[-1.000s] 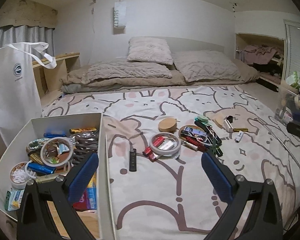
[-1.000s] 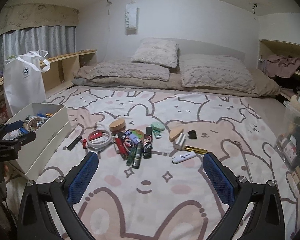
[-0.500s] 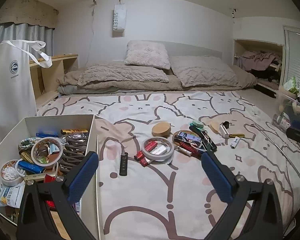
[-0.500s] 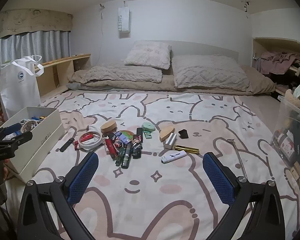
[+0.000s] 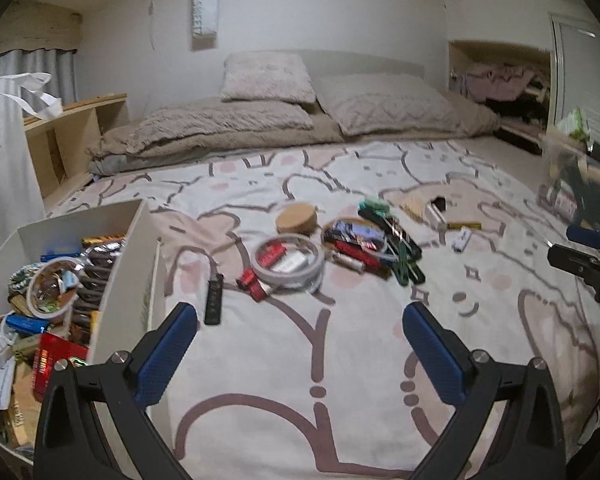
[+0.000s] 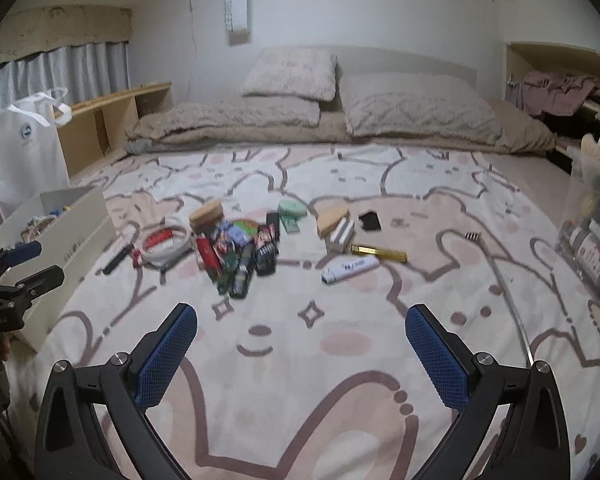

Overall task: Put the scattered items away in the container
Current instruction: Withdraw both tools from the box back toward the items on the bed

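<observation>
In the white box (image 5: 112, 264), tape rolls (image 5: 48, 294), packets, small clutter.

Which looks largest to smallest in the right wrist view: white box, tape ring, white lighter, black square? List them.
1. white box
2. tape ring
3. white lighter
4. black square

The tape ring and the lighter look close; the blur makes that order unsure.

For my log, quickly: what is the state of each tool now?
Left tool: open, holding nothing.
Right tool: open, holding nothing.
</observation>
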`<move>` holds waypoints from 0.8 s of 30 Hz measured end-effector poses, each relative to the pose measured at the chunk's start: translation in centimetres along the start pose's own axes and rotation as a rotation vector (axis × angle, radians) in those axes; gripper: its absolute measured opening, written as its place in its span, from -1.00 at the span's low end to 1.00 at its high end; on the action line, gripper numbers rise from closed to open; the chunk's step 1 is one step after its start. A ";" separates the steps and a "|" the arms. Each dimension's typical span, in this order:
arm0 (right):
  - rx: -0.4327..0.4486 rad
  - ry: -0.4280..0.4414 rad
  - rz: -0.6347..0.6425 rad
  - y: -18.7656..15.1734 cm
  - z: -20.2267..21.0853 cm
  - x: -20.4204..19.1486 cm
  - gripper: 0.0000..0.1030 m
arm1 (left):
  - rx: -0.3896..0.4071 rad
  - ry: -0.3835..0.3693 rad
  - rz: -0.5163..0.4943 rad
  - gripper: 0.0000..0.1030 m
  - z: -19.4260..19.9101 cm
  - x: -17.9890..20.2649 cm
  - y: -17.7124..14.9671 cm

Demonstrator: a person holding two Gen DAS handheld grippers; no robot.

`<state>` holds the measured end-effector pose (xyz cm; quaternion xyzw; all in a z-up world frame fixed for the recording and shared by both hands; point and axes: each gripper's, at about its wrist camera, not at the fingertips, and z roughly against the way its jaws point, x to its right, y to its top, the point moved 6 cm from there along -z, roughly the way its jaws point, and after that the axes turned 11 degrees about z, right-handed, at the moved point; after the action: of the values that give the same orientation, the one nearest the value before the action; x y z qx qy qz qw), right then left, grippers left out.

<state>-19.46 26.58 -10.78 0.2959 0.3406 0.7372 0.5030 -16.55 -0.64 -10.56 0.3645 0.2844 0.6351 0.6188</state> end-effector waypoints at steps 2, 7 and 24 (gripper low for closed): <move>-0.025 0.007 -0.004 -0.8 -0.8 0.1 1.00 | -0.019 0.003 -0.010 1.00 -0.7 0.3 -0.6; -0.086 0.015 -0.007 -2.6 -2.5 0.3 1.00 | -0.078 0.034 0.012 1.00 -2.9 -0.2 -1.8; -0.258 0.078 0.010 -6.2 -7.5 -0.5 1.00 | -0.308 0.097 0.175 0.93 -9.6 -4.5 -5.2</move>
<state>-21.77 26.19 -20.24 0.2017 0.2609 0.7882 0.5197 -21.51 -3.90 -20.82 0.2578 0.1805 0.7395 0.5951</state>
